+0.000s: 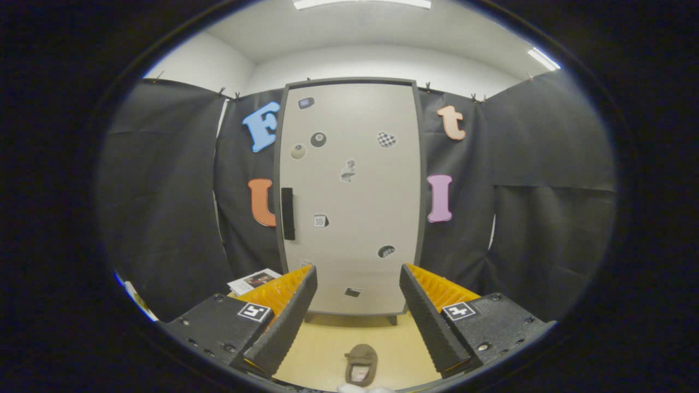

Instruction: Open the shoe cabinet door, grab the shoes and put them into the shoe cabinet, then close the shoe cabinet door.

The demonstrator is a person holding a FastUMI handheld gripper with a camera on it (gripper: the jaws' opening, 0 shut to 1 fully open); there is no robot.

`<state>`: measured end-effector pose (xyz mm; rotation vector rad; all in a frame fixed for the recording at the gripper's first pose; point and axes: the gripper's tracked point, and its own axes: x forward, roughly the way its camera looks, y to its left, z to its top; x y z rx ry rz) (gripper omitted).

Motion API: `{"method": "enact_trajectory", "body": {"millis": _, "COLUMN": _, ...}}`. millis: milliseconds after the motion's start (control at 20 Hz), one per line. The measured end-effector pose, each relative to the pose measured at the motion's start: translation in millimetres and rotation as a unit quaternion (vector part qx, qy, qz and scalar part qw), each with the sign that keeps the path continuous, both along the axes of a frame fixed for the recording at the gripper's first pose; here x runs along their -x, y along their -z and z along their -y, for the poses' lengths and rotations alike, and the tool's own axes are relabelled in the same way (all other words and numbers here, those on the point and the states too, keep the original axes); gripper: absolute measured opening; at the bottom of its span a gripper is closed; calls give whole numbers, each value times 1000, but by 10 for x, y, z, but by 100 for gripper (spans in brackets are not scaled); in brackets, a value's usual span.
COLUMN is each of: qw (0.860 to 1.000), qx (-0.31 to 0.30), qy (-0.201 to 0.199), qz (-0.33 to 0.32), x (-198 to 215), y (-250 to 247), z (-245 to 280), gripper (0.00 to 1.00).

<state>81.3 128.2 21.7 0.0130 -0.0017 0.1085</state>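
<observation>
The shoe cabinet stands upright beyond my fingers, a tall pale door in a dark frame with several small stickers on it. Its door is closed, and a black vertical handle sits on the door's left side. A brown slipper lies on the tan floor between my fingers, close below me, toe pointing toward the cabinet. My gripper is open, its two fingers spread wide with nothing between them, well short of the cabinet.
Black cloth walls close in on both sides of the cabinet. A printed paper sheet lies on the floor behind the left finger. The tan floor runs from me to the cabinet's short feet.
</observation>
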Motion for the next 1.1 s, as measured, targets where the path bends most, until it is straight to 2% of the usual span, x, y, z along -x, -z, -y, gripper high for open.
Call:
{"method": "enact_trajectory", "body": {"millis": 250, "qw": 998, "qx": 2, "qy": -66, "qz": 21, "x": -693, "y": -234, "z": -843, "gripper": 99}}
{"method": "enact_trajectory", "body": {"millis": 500, "qw": 996, "qx": 0, "qy": -87, "qz": 10, "x": -1480, "y": -283, "z": -1414, "gripper": 99}}
{"method": "enact_trajectory", "body": {"millis": 650, "qw": 996, "qx": -3, "qy": -84, "qz": 1, "x": -1912, "y": -264, "z": -1581, "gripper": 99}}
{"method": "enact_trajectory", "body": {"millis": 900, "qw": 999, "qx": 1, "qy": -51, "qz": -11, "x": -2420, "y": -226, "z": -1561, "gripper": 98}}
{"method": "enact_trajectory", "body": {"millis": 1000, "qw": 999, "qx": -4, "qy": -50, "qz": -22, "x": -2499, "y": -175, "z": -1595, "gripper": 93}}
{"method": "enact_trajectory", "body": {"millis": 1100, "qw": 999, "qx": 11, "qy": -44, "qz": -5, "x": -2477, "y": -237, "z": -1623, "gripper": 87}}
